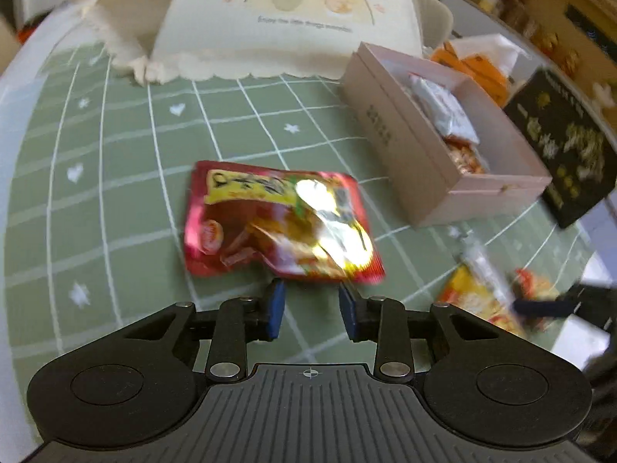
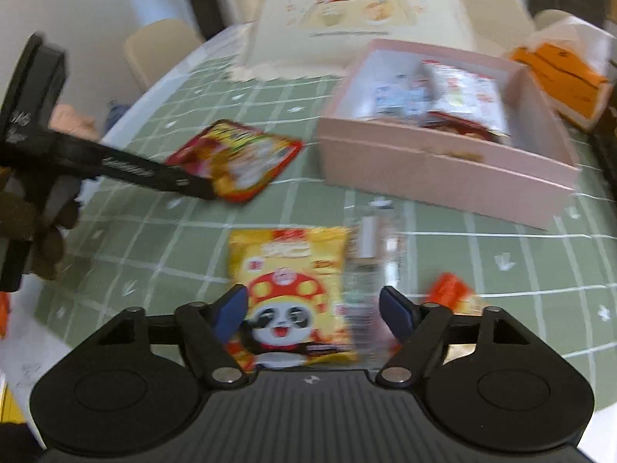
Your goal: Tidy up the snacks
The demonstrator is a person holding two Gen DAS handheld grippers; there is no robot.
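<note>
A red snack packet (image 1: 281,223) lies flat on the green checked tablecloth (image 1: 115,154). My left gripper (image 1: 311,297) hovers at its near edge, jaws narrow but open, with only cloth between the pads. In the right wrist view a left finger (image 2: 154,173) reaches the edge of that red packet (image 2: 239,158). My right gripper (image 2: 312,301) is open, its fingers on either side of a yellow panda packet (image 2: 293,289) lying flat. A pink box (image 2: 424,177) behind holds several packets.
A clear wrapper (image 2: 370,270) and a small orange packet (image 2: 451,293) lie next to the yellow one. A cream domed food cover (image 1: 285,19) stands at the back. A black lid (image 1: 567,146) and an orange tissue pack (image 1: 474,65) sit beside the pink box (image 1: 443,177).
</note>
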